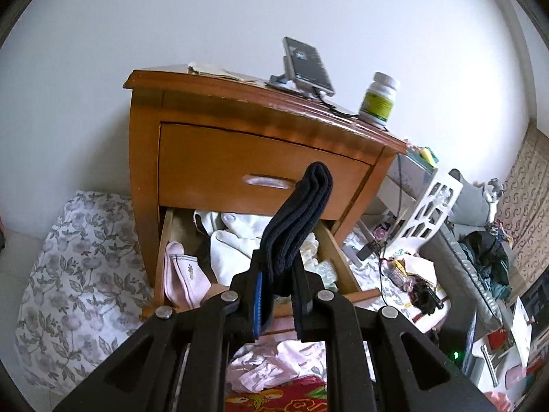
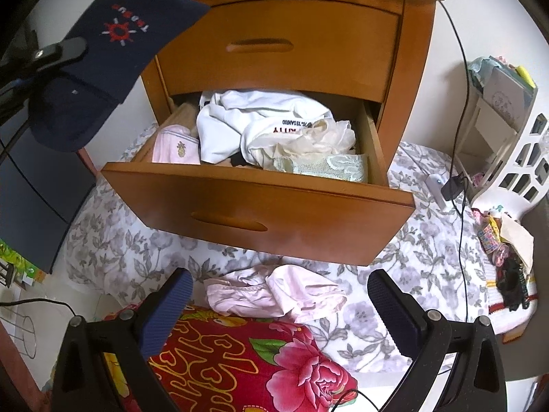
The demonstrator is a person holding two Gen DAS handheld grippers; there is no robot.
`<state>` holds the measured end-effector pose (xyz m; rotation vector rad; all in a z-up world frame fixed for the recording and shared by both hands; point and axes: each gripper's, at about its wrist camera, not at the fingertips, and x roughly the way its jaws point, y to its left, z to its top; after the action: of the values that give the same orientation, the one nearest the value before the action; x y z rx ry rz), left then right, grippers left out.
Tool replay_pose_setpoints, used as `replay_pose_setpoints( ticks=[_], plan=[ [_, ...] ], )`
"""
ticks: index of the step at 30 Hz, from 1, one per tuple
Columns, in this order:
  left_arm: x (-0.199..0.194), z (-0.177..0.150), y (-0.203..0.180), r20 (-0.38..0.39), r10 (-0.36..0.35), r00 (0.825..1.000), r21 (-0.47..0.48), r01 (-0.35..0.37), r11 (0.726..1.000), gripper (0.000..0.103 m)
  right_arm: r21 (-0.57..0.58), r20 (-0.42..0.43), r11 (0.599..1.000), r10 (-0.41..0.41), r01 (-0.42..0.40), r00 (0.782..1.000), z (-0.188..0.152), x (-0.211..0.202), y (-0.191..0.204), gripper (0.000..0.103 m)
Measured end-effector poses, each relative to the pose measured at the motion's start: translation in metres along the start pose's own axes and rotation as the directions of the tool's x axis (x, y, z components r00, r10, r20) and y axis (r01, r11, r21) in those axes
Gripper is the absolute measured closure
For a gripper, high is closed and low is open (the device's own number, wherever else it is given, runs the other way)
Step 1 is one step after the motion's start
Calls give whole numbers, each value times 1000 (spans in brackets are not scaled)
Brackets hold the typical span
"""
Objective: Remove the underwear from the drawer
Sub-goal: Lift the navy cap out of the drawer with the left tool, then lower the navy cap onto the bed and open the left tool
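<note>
My left gripper point(image 1: 278, 257) is shut on a folded dark navy underwear point(image 1: 302, 213), held up in front of the wooden nightstand's open lower drawer point(image 1: 336, 254). The right wrist view shows the same navy piece point(image 2: 113, 44), with a red emblem, hanging at upper left from the left gripper's finger point(image 2: 58, 53). The drawer point(image 2: 260, 213) holds white garments point(image 2: 240, 120), a pink folded piece point(image 2: 176, 146) and mint lace point(image 2: 326, 166). My right gripper point(image 2: 279, 279) is open and empty, low over pink underwear point(image 2: 274, 295) lying on the floral bedding.
A phone on a stand point(image 1: 305, 65) and a pill bottle point(image 1: 377, 99) sit on the nightstand top. A white plastic basket point(image 2: 521, 161) and a black cable point(image 2: 461, 185) are to the right. A red floral blanket point(image 2: 240, 353) lies under my right gripper.
</note>
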<state>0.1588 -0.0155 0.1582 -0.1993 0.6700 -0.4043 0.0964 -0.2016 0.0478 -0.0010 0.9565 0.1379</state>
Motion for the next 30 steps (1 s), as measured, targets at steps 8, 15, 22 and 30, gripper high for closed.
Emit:
replay_pose_setpoints(
  ticks=[8,15,22,30],
  plan=[
    [-16,-17,-6,-19,-22,1000,23,22,999,89,-3,25,1000,-7,7,1000,-3,-14,3,0],
    [-12,-36,-13,-78,-38,996,39,41,998,89,12,46,1000,-12,12,999,-7,-23,0,0],
    [6,-62,-14,-167,-25,986,41,33,999,89,47,52,999,-24,22,998,-12,-25,-12,0],
    [35,-85,-19,-269,-19,963,59,36,998,89,76,44,997,-30,26,999,-16,-21,-23,0]
  ],
)
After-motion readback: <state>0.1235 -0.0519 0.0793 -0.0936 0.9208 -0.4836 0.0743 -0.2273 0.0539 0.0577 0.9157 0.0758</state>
